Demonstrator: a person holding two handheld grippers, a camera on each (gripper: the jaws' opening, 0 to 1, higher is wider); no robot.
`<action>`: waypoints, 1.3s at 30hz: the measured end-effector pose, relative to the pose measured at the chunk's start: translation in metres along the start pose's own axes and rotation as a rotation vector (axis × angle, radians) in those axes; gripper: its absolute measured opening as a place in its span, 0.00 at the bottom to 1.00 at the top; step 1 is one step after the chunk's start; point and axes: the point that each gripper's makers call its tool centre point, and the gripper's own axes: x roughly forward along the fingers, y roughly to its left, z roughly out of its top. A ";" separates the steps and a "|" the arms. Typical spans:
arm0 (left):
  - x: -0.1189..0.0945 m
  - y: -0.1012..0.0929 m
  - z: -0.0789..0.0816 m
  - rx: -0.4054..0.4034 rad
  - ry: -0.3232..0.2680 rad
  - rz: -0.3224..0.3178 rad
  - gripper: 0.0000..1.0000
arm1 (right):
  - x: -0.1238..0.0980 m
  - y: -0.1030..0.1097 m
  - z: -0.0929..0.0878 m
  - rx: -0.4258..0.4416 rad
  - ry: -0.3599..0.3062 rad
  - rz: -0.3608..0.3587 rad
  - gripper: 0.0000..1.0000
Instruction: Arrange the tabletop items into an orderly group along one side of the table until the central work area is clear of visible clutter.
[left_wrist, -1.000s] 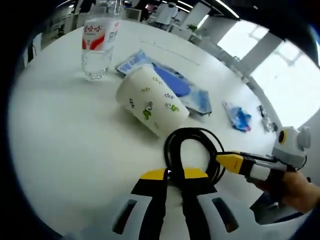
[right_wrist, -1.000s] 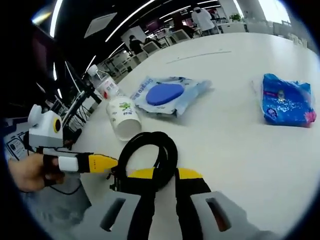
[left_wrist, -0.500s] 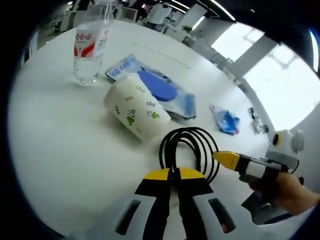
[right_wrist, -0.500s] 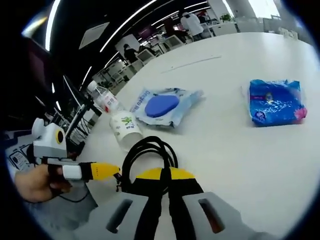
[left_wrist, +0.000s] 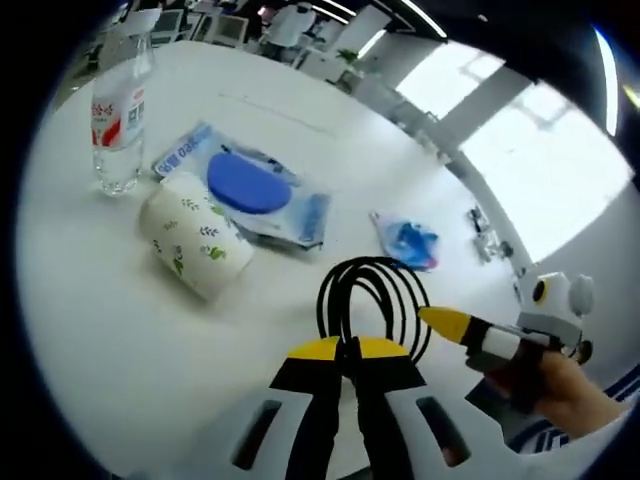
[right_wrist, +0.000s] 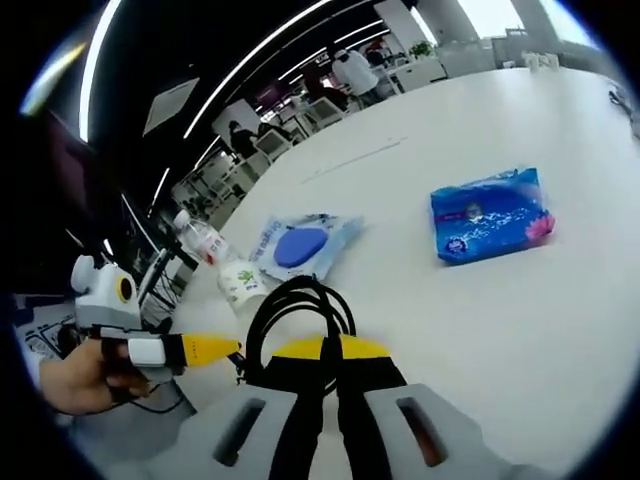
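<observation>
While both claws pinch the coiled black cable (left_wrist: 372, 300), left claw (left_wrist: 349, 352) and right claw (right_wrist: 322, 352) clamped, the paper cup (left_wrist: 194, 236) lies beyond it on its side, leftward.

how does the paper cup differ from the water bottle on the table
The paper cup lies on its side; the water bottle stands upright. The paper cup is opaque white with a green leaf print; the water bottle is clear with a red and white label. The paper cup is short and wide, the water bottle taller and slimmer. Both rest on the white table.

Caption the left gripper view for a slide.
Left hand-held gripper shut on a coiled black cable, near a tipped paper cup and water bottle.
</observation>
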 end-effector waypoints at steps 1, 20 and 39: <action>0.002 -0.004 0.001 0.007 0.002 -0.006 0.00 | -0.003 -0.004 0.003 0.007 -0.012 -0.008 0.00; 0.050 -0.079 0.003 0.084 0.096 -0.104 0.00 | -0.054 -0.065 0.038 0.088 -0.157 -0.124 0.00; 0.089 -0.086 -0.014 0.109 0.164 -0.086 0.00 | -0.056 -0.106 0.042 0.124 -0.164 -0.171 0.00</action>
